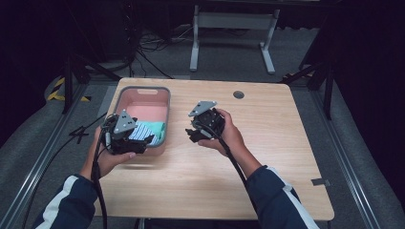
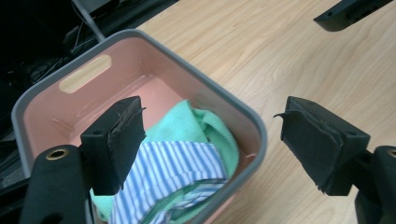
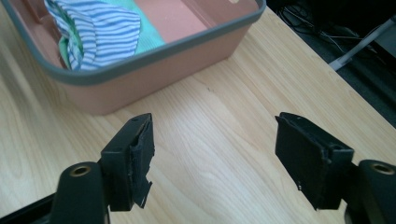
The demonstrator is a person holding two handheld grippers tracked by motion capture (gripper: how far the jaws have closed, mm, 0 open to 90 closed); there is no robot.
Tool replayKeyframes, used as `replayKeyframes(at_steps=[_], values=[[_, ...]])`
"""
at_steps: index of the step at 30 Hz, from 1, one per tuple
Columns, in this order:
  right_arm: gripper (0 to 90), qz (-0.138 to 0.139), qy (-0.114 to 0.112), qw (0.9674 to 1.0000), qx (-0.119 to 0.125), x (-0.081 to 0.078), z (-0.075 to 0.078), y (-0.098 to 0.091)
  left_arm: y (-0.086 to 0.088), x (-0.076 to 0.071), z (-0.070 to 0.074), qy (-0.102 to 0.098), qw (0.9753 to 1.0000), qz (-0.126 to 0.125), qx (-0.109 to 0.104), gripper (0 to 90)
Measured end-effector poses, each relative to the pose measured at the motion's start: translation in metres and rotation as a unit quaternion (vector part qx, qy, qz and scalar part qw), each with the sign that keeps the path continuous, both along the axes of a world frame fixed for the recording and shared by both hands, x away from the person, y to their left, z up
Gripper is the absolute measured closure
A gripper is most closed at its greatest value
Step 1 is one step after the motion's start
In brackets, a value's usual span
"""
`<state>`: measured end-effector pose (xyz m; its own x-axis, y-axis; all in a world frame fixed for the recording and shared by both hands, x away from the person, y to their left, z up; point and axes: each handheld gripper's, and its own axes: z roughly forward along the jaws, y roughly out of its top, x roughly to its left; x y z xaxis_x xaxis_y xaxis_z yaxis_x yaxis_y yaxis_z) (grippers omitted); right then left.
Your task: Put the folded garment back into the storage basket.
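Now both tongs (image 2: 210, 140) (image 3: 219, 158) gape wide; striped cloth (image 2: 173, 168) lies binned under the left.

Overhead light falls evenly on the wooden table (image 1: 267, 143); the surrounding room is dark. A soft shadow lies beneath the pink bin (image 1: 143, 98). In the high view, detail is coarse and slightly soft. Both gripper views are bright, with a faint sheen inside the bin.
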<state>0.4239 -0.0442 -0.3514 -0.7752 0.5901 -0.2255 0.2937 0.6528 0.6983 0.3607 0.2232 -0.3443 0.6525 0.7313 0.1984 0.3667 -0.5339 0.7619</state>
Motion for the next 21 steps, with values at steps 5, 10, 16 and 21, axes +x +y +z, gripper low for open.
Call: replayKeyframes(at_steps=[5,10,16,21], values=[[27.7,0.0,-0.006,0.9999,-0.012,-0.009,0.0,-0.019,-0.011,-0.006,-0.001,-0.001,0.9997,-0.025,0.008,19.2],[26.7,-0.002,-0.007,0.9999,-0.007,-0.015,0.0,-0.032,-0.021,-0.013,-0.004,-0.004,0.9992,-0.037,0.012,18.7],[25.9,-0.008,-0.007,0.9999,-0.003,-0.023,-0.005,-0.051,-0.036,-0.02,-0.008,-0.016,0.9981,-0.052,0.029,17.5],[25.2,-0.012,-0.004,0.9999,-0.009,-0.028,-0.01,-0.065,-0.044,-0.023,-0.014,-0.027,0.9974,-0.054,0.038,17.4]])
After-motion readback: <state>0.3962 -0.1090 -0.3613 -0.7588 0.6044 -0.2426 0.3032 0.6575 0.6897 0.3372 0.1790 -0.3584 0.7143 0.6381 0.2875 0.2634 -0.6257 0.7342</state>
